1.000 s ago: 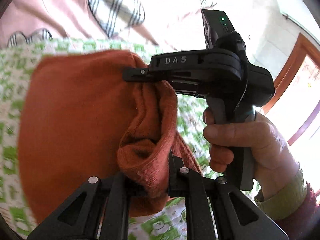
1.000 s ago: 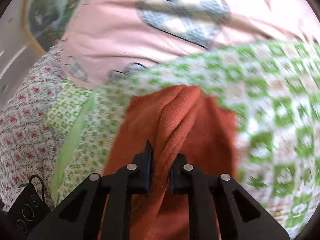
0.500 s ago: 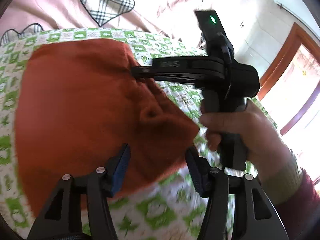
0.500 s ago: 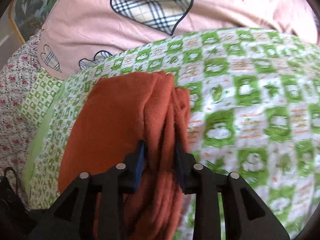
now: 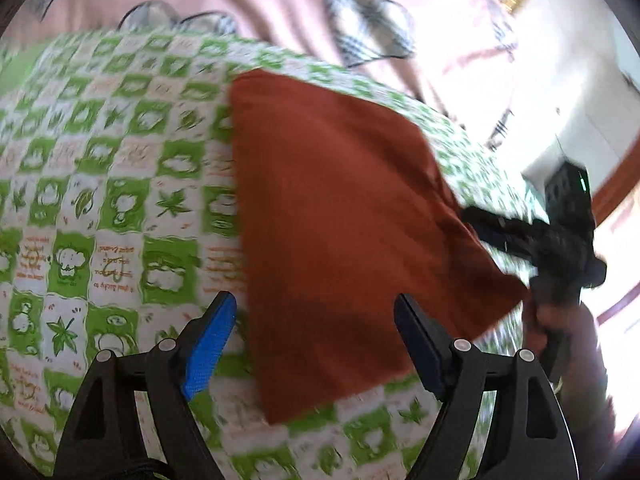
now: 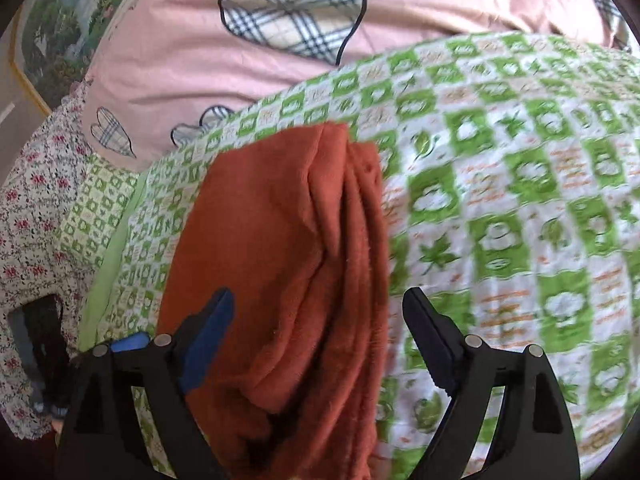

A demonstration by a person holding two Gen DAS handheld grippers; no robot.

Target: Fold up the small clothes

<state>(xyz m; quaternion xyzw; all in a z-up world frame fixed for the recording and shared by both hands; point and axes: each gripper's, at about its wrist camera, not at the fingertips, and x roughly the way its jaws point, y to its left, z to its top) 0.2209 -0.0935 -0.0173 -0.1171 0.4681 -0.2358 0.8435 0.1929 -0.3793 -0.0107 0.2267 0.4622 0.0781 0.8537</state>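
On a bed spread with a green-and-white checked sheet (image 5: 120, 208), seen from the left wrist, the rust-orange garment (image 5: 340, 208) lies flat as a folded block. The left gripper (image 5: 316, 336) hangs over its near edge, jaws wide and gripping nothing, a placing that suggests the fold is laid down to rest. At the right edge, blurred, is the right gripper (image 5: 480, 226) at the garment's far corner. Orange script sits in the sheet's white squares, too smeared to read.

From the right wrist, the same garment (image 6: 280, 260) shows its stacked, ridged layers running away from the camera. The right gripper (image 6: 320, 332) straddles them, jaws wide, clamping no cloth. A pink cover (image 6: 224, 64) with plaid hearts lies beyond, a floral fabric (image 6: 28, 216) at left. No brand is legible.
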